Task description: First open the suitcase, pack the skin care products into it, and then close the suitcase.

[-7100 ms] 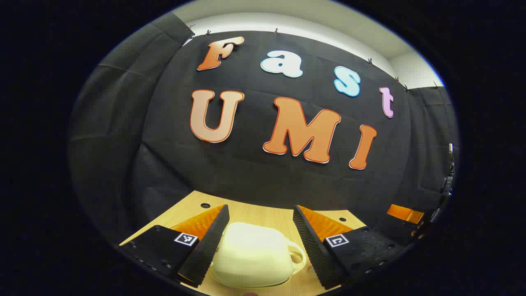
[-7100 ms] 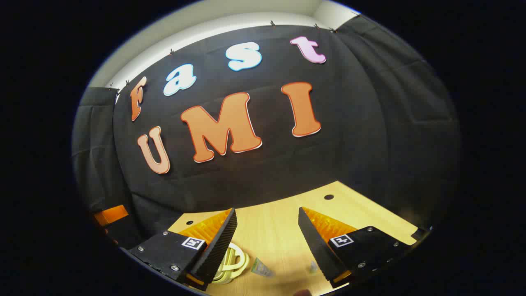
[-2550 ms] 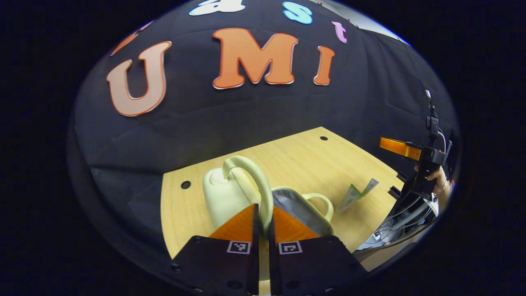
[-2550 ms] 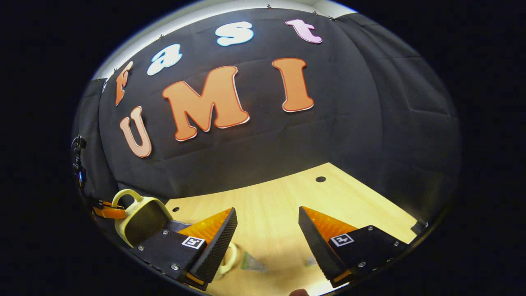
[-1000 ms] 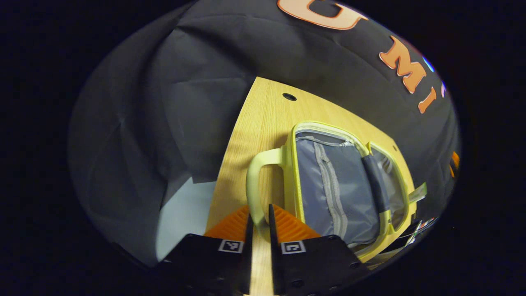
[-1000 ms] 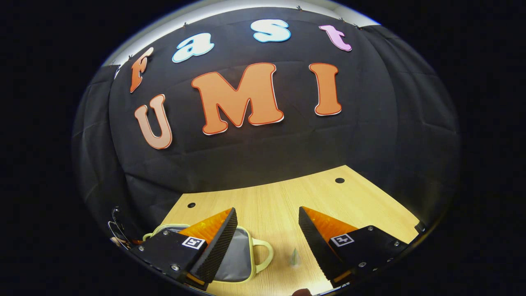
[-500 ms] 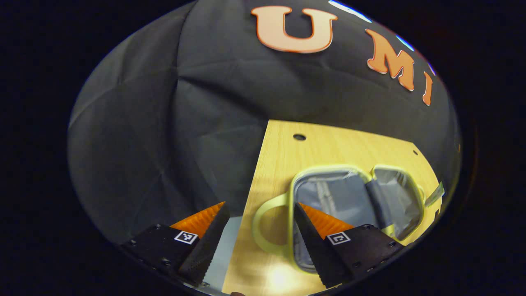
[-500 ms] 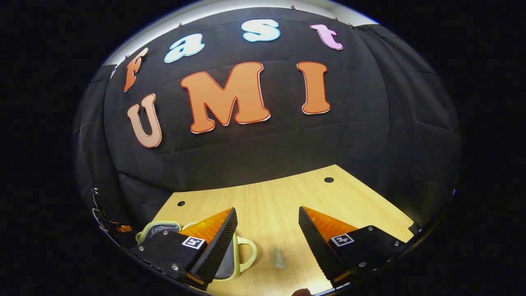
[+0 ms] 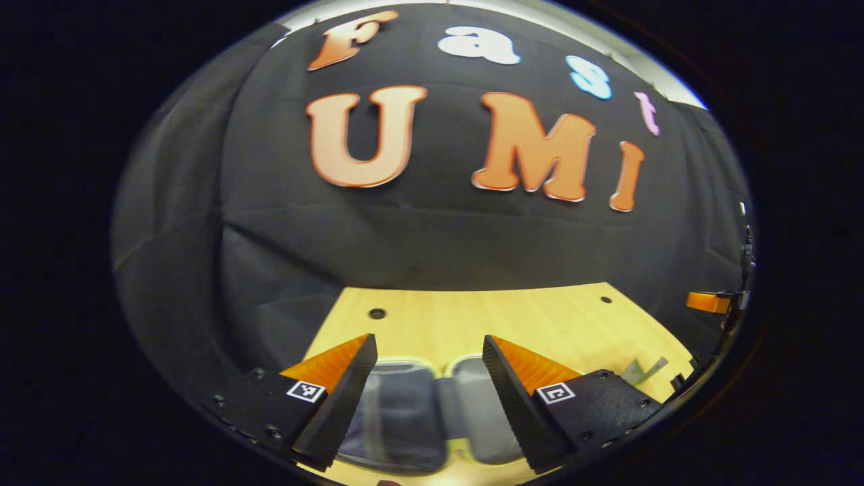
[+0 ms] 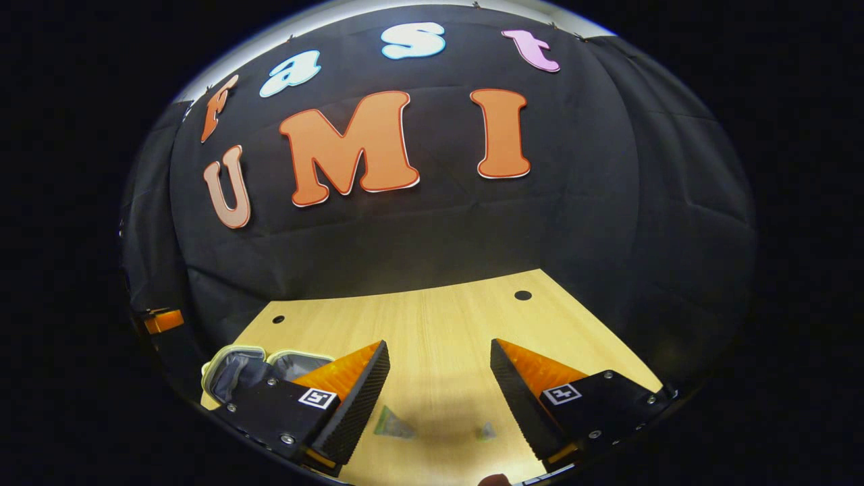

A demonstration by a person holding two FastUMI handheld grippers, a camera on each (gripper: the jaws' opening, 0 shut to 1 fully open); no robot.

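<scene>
My left gripper [image 9: 429, 378], jaws spread, hangs over the suitcase [image 9: 405, 415] lying open on the desk [image 9: 486, 324]. My right gripper [image 10: 439, 385], also spread, hangs over two sachets [image 10: 393, 425], right of the suitcase.

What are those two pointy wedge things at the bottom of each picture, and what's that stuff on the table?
Those wedges are the two fingers of a hand-held gripper, like big tongs. A person holds one in each hand, and a camera rides on each. In the left gripper view, the left gripper is open above an open suitcase lying flat on the wooden table. In the right gripper view, the right gripper is open too, above a small skin care packet on the table. Neither gripper holds anything.
</scene>
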